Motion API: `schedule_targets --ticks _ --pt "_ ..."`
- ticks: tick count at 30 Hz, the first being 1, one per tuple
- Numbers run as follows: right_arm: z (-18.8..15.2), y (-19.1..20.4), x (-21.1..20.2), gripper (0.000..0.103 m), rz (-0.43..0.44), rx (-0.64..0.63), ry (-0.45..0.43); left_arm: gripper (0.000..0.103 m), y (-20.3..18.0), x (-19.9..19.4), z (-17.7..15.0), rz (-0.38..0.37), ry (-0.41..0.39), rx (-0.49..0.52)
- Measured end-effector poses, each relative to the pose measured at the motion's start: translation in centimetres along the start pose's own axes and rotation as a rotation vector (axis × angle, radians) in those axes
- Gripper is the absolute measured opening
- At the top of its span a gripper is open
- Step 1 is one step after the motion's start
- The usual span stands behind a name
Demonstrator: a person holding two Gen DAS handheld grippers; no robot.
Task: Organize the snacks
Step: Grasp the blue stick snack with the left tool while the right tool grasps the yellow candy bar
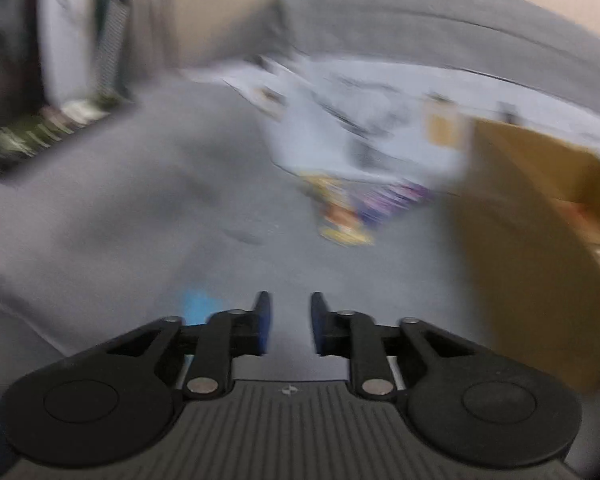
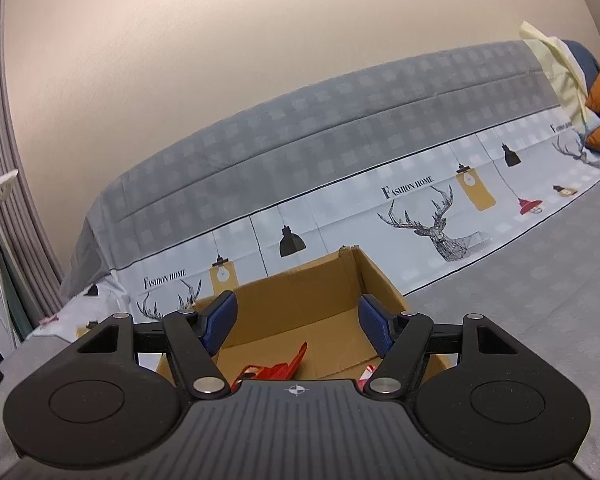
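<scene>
Snack packet, yellow and purple [image 1: 350, 216]: flat on grey bed cover [image 1: 140, 216], at about one o'clock from left gripper [image 1: 288, 300], well apart from its fingertips. Heavily blurred in left wrist view; brand and exact outline not readable.

Cardboard box [image 1: 540, 248]: at three o'clock in left wrist view, just beside that packet. Open at the top in right wrist view, with a red snack packet [image 2: 276, 368] on its floor at six o'clock and a corner of a second, pale packet [image 2: 366, 374] at five o'clock.

Left gripper: released, jaws parted by a narrow gap only, nothing between the pads. Blue smear [image 1: 196, 308] beside the left finger: cannot tell what.

Right gripper [image 2: 296, 304]: released, jaws spread wide and bare, poised over the box mouth, aimed at the deer-print sheet [image 2: 440, 220] at twelve o'clock.

Step in hand, as judged: reach for the loose packet on the cover; at least two packets already boxed.

Next move, as judged:
- Widen left jaws before contact; present gap probably too narrow for a clean pinch.
- Come in low toward one o'clock and take the packet by an edge.
- Keep clear of the box wall at three o'clock.
- Move right gripper off the box mouth before the drop.
</scene>
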State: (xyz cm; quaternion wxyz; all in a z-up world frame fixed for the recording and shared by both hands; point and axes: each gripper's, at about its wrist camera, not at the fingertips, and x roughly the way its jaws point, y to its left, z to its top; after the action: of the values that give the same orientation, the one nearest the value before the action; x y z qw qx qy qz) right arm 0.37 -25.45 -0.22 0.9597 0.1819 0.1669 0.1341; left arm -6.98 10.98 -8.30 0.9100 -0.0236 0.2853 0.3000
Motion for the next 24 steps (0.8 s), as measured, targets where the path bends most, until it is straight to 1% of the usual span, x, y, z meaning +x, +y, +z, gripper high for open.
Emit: schedule_targets --ticks 1,2,4,5,7,10,12,13,14,16,18,20,21,22,24 --pt "-0.2 0.4 -0.3 0.070 -0.007 -0.018 0.001 0.027 0.9 1.0 0.1 0.046 0.020 -0.031" --pt "-0.3 0.9 -0.7 0.070 -0.013 -0.038 0.000 0.027 1.7 2.1 0.1 0.083 0.074 -0.067" --pt "-0.5 1.6 -1.4 0.070 -0.021 -0.068 -0.002 0.027 2.7 4.0 -0.3 0.131 0.173 -0.111" --pt "-0.7 1.9 -1.8 0.070 -0.026 -0.082 -0.002 0.027 3.0 4.8 -0.5 0.138 0.211 -0.129" --pt "-0.8 2.4 -2.3 0.070 -0.038 -0.101 0.000 0.027 3.4 5.4 -0.9 0.144 0.249 -0.142" --pt "-0.9 3.1 -2.5 0.070 -0.054 -0.127 0.015 0.027 3.2 5.6 -1.0 0.151 0.261 -0.141" --pt "-1.1 3.6 -2.2 0.070 -0.057 -0.135 0.036 0.020 3.7 5.9 -0.9 0.130 0.269 -0.166" --pt "-1.3 4.0 -1.9 0.070 -0.054 -0.144 0.049 0.019 4.0 5.8 -0.8 0.120 0.274 -0.186" --pt "-1.5 4.5 -1.7 0.070 -0.049 -0.160 0.062 0.016 4.3 5.8 -0.6 0.112 0.277 -0.207" --pt "-1.9 5.8 -1.2 0.070 -0.034 -0.201 0.085 0.015 4.8 5.6 -0.6 0.103 0.278 -0.250" --pt "-2.5 7.5 -0.5 0.070 -0.011 -0.248 0.109 0.015 5.1 5.6 -0.5 0.064 0.275 -0.290" --pt "-3.0 9.1 0.3 0.068 0.021 -0.267 0.141 0.015 5.5 4.9 -0.3 0.045 0.252 -0.306" --pt "-3.2 10.2 0.7 0.061 0.047 -0.273 0.159 0.015 5.7 4.7 -0.1 0.033 0.242 -0.312" --pt "-3.4 11.3 1.2 0.055 0.072 -0.282 0.172 0.015 5.4 5.0 0.2 0.025 0.234 -0.314" --pt "-3.7 14.0 2.5 0.033 0.115 -0.307 0.200 0.015 5.4 5.1 0.5 0.009 0.235 -0.321"
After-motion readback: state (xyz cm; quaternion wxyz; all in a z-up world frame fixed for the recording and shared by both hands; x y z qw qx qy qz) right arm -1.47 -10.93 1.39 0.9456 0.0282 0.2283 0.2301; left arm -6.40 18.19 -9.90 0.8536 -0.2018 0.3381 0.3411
